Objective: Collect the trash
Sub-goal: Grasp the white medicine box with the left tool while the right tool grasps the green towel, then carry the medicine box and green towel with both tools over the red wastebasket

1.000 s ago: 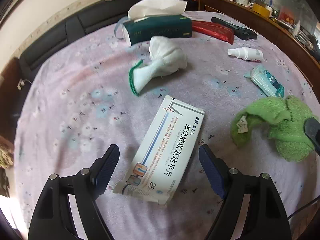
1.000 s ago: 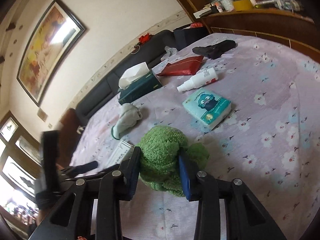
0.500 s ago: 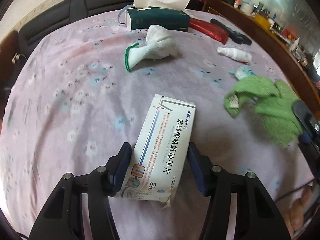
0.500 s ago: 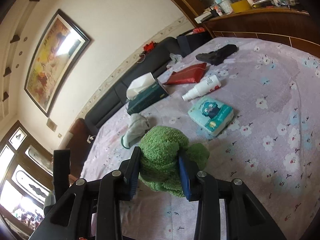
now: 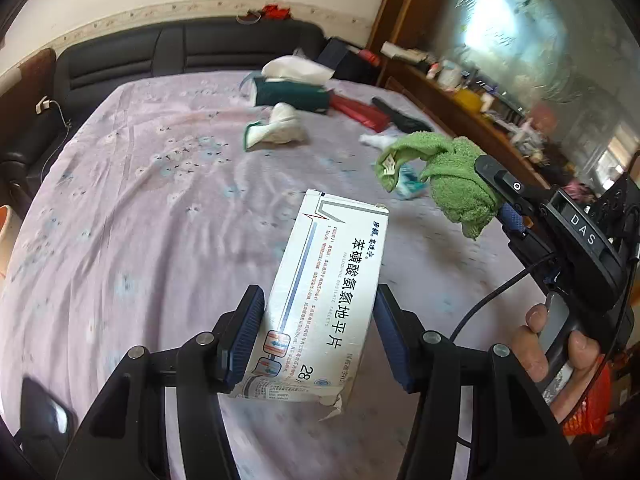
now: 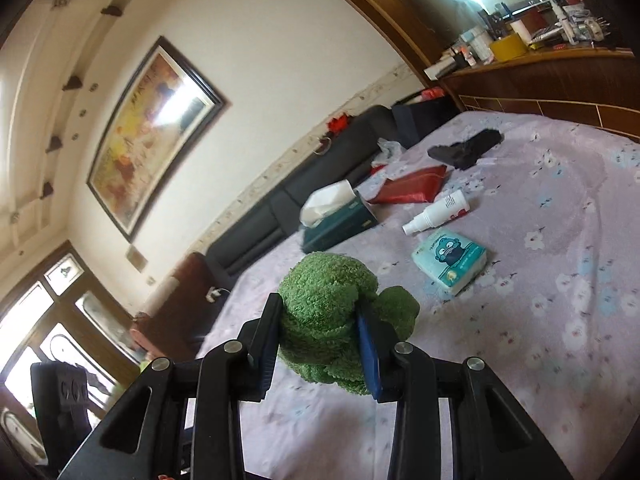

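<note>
- Left wrist view: the left gripper (image 5: pixel 320 334) has its jaws closed partway, clamped on the long sides of a white medicine box (image 5: pixel 320 304), which rides clear of the lilac flowered bedspread (image 5: pixel 152 208). Gripping across the narrow width looks like the surest hold on a light, flattened carton, with most of its length free. The box's long axis runs straight out from the jaws, its torn end nearest the camera and its far end tilted slightly right, toward the headboard side.
- Also in this view, at right, a person's hand (image 5: pixel 552 344) carries the right gripper (image 5: pixel 500 196), which has a green towel (image 5: pixel 444 176) bunched in its jaws above the bed; one corner with a label hangs toward the left. A white sock (image 5: pixel 276 126), a tissue box (image 5: pixel 294 92) and a red pouch (image 5: pixel 360 110) lie farther up the bed.
- Right wrist view: the right gripper (image 6: pixel 318 344) has its jaws narrowly set and pressing on the towel (image 6: pixel 328 312), squeezed into a lump with no clear long axis and bulging above and below the pads. It is lifted off the bedspread (image 6: pixel 560 320). Beyond it lie a tissue packet (image 6: pixel 450 260) and a spray bottle (image 6: pixel 436 214), untouched. Both pieces appear held up for carrying away.
</note>
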Available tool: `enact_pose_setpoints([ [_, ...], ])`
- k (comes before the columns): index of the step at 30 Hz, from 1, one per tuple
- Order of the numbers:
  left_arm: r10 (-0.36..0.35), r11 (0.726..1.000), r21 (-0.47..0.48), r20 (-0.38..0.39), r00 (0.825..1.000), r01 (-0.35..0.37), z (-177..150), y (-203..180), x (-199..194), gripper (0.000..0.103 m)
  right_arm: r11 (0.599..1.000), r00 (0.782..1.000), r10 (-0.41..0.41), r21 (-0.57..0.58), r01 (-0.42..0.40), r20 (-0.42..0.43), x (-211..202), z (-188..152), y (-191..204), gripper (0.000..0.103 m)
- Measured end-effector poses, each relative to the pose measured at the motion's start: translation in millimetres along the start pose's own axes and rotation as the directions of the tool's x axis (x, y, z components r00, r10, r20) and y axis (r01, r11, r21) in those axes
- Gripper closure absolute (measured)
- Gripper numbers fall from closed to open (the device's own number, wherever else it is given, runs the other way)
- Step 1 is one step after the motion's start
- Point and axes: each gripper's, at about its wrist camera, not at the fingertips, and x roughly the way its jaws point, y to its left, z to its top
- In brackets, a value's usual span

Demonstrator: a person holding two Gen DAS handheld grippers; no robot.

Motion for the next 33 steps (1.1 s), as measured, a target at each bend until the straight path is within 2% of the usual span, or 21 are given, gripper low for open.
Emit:
enact_pose_setpoints([
  [4,-0.066,0.998,0.016,0.037,0.997,0.065,-16.9,-23.4,-26.3,0.048,1.000,1.000,0.011,0.005,-0.011,0.008,-53.9,-1.2,14.6,0.065],
  [9,-0.126,0.990,0.076,0.073,0.989,0.121,-29.1,-53.6,-54.5,0.048,0.999,0.998,-0.021,-0.041,0.023,0.057,-134.2,-1.3,39.1,0.065],
  [19,-0.155,0.981,0.147,0.177,0.972,0.130,-43.9,-91.2,-102.9,0.048,0.991,0.978,-0.099,-0.073,0.114,0.182,-257.6,-16.6,57.0,0.065],
  [25,-0.179,0.974,0.173,0.201,0.963,0.145,-51.5,-107.0,-120.9,0.048,0.986,0.965,-0.132,-0.070,0.152,0.226,-300.7,-22.4,63.3,0.065],
  [33,-0.202,0.965,0.212,0.221,0.954,0.155,-59.3,-125.4,-136.2,0.048,0.981,0.951,-0.157,-0.071,0.182,0.268,-334.9,-28.4,70.7,0.065],
])
